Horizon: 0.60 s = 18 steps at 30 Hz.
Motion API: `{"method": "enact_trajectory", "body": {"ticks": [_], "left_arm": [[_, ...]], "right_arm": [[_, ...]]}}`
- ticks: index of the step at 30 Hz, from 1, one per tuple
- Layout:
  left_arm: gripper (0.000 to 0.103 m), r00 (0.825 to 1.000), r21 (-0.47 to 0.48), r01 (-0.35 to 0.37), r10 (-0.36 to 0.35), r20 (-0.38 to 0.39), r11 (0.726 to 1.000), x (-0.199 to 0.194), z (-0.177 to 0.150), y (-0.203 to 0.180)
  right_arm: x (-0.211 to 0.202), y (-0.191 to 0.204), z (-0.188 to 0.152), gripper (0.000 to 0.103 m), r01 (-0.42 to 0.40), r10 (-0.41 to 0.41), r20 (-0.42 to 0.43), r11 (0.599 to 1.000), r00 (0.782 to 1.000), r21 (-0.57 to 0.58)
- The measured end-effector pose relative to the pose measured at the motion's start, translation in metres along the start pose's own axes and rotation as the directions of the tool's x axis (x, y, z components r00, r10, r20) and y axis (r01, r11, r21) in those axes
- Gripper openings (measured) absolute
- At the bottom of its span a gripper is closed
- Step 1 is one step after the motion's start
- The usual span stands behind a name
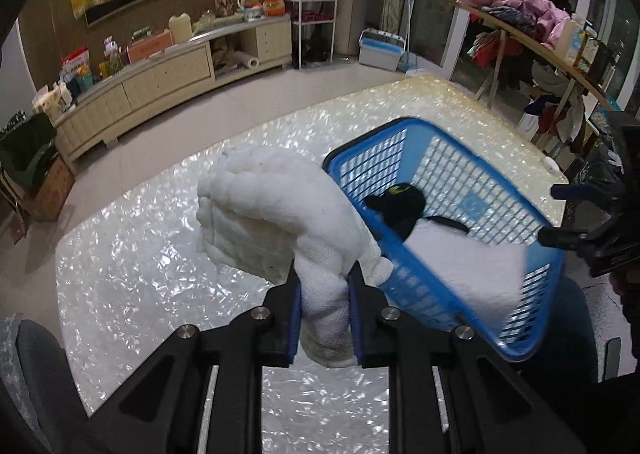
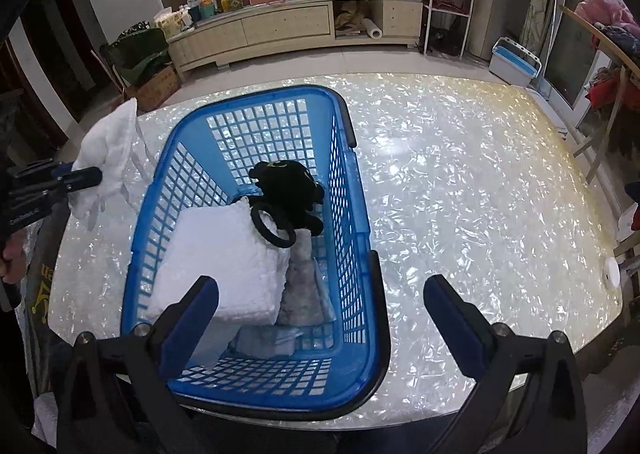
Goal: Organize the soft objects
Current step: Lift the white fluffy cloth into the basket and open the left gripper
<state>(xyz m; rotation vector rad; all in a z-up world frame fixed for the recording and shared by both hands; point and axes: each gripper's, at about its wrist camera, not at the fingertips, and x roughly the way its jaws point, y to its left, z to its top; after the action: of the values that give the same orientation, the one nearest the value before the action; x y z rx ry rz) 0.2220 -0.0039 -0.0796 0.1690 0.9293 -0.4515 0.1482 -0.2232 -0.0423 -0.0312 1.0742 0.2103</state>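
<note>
— Right, where's your white towel (image 1: 280, 214)?
— Clamped in your left gripper (image 1: 324, 318), up off the pearly table (image 1: 140, 274), just left of the blue basket (image 1: 532, 338).
— And inside it?
— A white pillow (image 2: 224, 266) and a black plush toy (image 2: 286, 190) lie there. Your right gripper (image 2: 320, 306) hangs spread wide over the near rim, holding nothing.

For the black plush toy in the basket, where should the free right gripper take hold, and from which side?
Grip the black plush toy across its rounded body, coming straight down from above. The blue basket has high mesh walls that block any sideways approach, and the toy sits on top, beside the white pillow. The right gripper is open; the left gripper is shut on a white cloth.
</note>
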Motion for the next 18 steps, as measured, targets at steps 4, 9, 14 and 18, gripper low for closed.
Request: {"method": "enact_trajectory", "body": {"ticks": [4, 9, 14, 18], "left_arm": [[0.018, 1.0, 0.019, 0.004, -0.004, 0.023, 1.0, -0.013, 0.008, -0.019], [0.018, 0.999, 0.046, 0.021, -0.023, 0.043, 0.999, -0.024, 0.022, -0.046], [0.018, 0.999, 0.073, 0.027, -0.031, 0.042, 0.997, -0.022, 0.037, -0.071], [0.018, 0.998, 0.091, 0.05, -0.053, 0.029, 0.995, -0.014, 0.047, -0.092]], "right_arm": [[-0.004, 0.004, 0.001, 0.103, -0.008, 0.008, 0.019, 1.0, 1.0, -0.009], [-0.004, 0.004, -0.003, 0.103, -0.035, 0.036, 0.02, 0.999, 0.999, -0.02], [-0.009, 0.002, -0.005, 0.103, -0.062, 0.063, 0.032, 0.998, 0.997, -0.031], [-0.012, 0.0, -0.005, 0.103, -0.079, 0.081, 0.041, 0.996, 0.996, -0.047]]}}
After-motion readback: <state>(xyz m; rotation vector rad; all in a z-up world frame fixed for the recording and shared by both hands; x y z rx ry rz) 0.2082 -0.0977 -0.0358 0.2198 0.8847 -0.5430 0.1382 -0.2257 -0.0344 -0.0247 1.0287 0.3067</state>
